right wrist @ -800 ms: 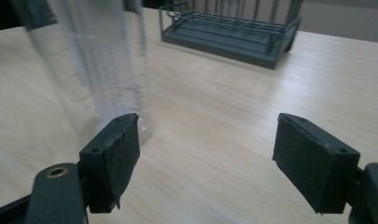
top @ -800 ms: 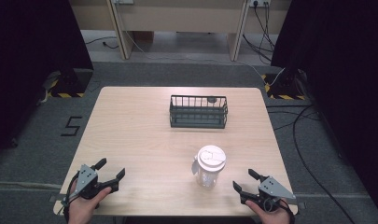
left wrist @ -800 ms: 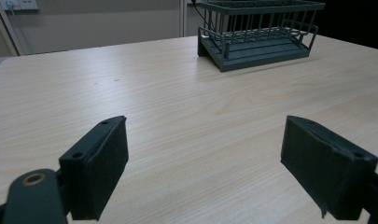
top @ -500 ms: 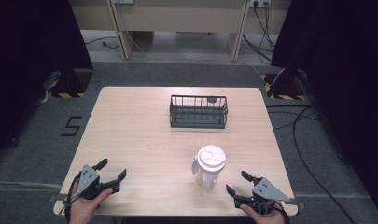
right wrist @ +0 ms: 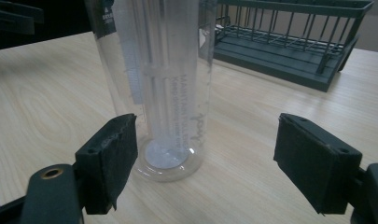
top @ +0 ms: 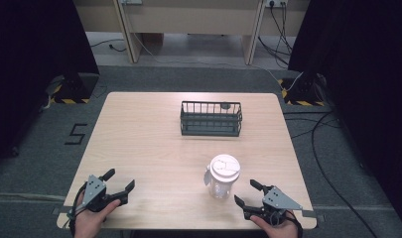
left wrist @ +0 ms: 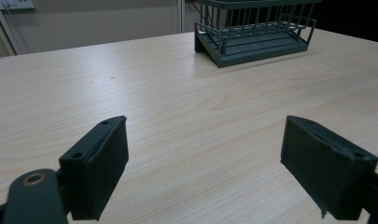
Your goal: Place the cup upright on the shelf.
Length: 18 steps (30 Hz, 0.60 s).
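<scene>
The right hand-held gripper (top: 247, 192), at the lower right of the high view, gapes wide and empty, aimed at the clear lidded tumbler (top: 222, 176) just beside it on the table (top: 139, 139), likely lining up a grasp. The left hand-held gripper (top: 120, 181) rests wide and empty at the lower left, well apart.

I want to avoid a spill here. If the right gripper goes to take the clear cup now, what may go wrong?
1. The clear cup is tall and narrow and stands free on the table; a push from one jaw of the open right gripper might tip it.
2. In the right gripper view the cup sits nearer one jaw, off centre, so closing may shove it sideways.
3. The smooth wall could slip in the pads.
</scene>
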Available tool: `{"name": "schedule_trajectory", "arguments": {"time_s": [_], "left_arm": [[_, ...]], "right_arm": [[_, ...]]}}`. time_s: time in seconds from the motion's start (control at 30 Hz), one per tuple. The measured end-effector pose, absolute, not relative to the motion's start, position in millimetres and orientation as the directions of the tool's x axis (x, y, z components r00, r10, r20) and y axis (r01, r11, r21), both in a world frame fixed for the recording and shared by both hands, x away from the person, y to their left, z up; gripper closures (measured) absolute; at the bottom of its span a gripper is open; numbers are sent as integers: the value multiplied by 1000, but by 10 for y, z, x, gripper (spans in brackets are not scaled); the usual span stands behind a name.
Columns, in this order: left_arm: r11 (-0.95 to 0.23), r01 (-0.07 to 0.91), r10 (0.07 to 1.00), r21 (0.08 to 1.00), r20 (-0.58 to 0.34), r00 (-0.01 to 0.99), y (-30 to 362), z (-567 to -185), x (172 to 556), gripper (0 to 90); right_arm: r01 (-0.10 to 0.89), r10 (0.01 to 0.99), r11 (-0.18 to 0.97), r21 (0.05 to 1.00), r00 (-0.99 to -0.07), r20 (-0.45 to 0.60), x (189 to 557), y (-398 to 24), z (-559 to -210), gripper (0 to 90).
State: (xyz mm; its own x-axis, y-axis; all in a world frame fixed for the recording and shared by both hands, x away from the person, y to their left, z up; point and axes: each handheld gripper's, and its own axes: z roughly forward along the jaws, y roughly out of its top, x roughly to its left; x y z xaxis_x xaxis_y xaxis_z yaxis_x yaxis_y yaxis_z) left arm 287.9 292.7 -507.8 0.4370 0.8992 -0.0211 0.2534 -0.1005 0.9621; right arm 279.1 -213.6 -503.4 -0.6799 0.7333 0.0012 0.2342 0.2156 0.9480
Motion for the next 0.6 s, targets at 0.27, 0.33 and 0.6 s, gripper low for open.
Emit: {"name": "schedule_trajectory", "arguments": {"time_s": [0.27, 0.33, 0.6], "left_arm": [[-102, 255, 898, 962, -21, 439, 2911, -5077, 2875, 146], [-102, 255, 898, 962, -22, 440, 2909, -5076, 2875, 146], [-106, 255, 895, 961, -20, 446, 2893, -5076, 2872, 146]], "right_arm": [[225, 708, 218, 950, -706, 5, 2851, -2005, -5008, 218], [226, 707, 218, 949, -708, 6, 2857, -1989, -5006, 217], [225, 694, 218, 950, -719, 11, 2922, -1873, -5000, 205]]}}
